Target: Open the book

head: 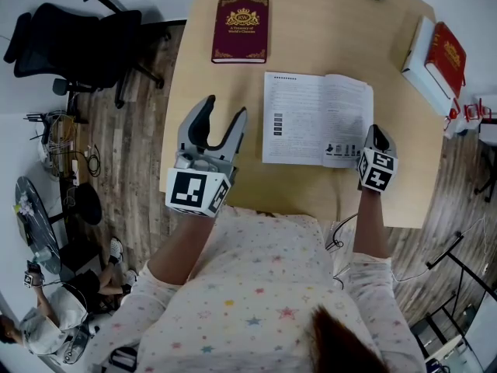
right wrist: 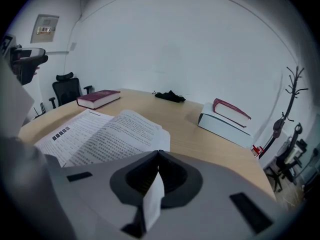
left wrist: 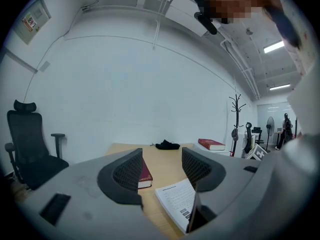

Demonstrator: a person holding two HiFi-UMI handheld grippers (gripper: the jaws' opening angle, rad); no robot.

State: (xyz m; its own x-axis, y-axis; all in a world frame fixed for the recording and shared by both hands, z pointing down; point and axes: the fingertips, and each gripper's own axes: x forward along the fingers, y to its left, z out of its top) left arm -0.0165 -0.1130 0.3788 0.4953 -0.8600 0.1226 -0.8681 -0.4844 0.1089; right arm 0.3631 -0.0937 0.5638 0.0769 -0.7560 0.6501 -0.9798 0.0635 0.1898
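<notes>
The right tool is clamped on a thin white page of the open white paperback book, which lies flat just ahead of it on the pale wooden tabletop. The left tool hovers beside the book, jaws apart and empty. The pages look light, floppy and easily torn, and are best taken by an outer edge.

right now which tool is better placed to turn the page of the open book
Right. The right tool is shut on a page at the near right corner of the open book. The left tool is open and empty, off the book's left edge.
</notes>
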